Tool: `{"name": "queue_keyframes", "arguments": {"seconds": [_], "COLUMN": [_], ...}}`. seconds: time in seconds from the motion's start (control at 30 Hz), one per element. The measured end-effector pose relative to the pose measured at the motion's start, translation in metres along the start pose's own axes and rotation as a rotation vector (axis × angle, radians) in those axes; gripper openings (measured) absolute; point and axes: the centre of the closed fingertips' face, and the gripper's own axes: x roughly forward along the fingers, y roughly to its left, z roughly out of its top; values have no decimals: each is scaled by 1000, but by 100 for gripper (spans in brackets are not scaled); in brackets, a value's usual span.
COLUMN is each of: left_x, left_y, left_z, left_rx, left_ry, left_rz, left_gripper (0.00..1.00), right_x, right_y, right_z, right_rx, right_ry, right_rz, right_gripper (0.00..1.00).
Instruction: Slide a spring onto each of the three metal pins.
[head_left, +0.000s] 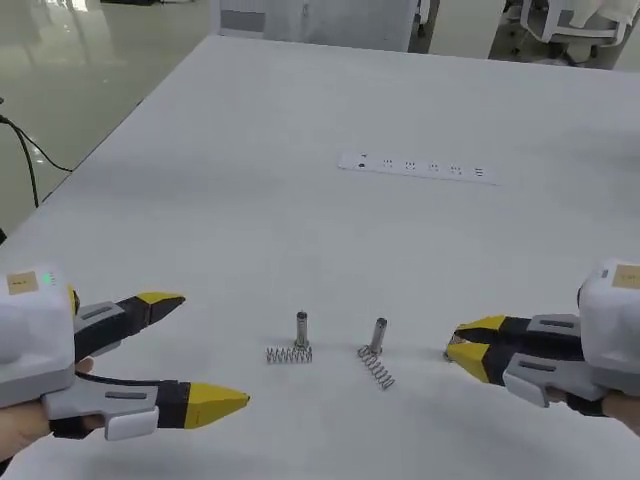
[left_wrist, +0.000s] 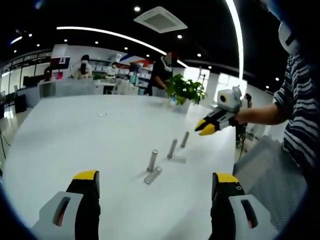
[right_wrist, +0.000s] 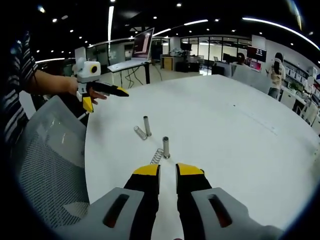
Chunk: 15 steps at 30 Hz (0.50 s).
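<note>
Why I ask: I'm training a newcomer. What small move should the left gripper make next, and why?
Probably lower the left gripper onto the nearer spring and close: its jaws stand wide open, and that spring lies flat beside a bare upright pin.

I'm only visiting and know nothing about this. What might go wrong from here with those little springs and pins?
1. The springs lie flat against the feet of the upright pins, so reaching for one might knock its pin over.
2. The right tool sits close to a third pin, which a small nudge could tip.
3. The springs look thin and the table looks smooth, so a badly pinched spring may flick away.
</note>
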Motion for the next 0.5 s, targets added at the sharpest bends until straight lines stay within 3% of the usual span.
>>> {"name": "queue_keyframes", "arguments": {"seconds": [0.1,0.5], "left_x": [0,0], "left_y": [-1,-2], "left_z": [0,-3], "left_rx": [2,4], "left_ry": [2,11], "left_rz": [-3,-3], "left_gripper": [90,90], "right_x": [3,27], "right_y": [6,28], "right_z": [0,6], "right_rx": [28,7], "right_ry": [-1,14], "right_rz": [11,62], "right_gripper": [10,10]}}
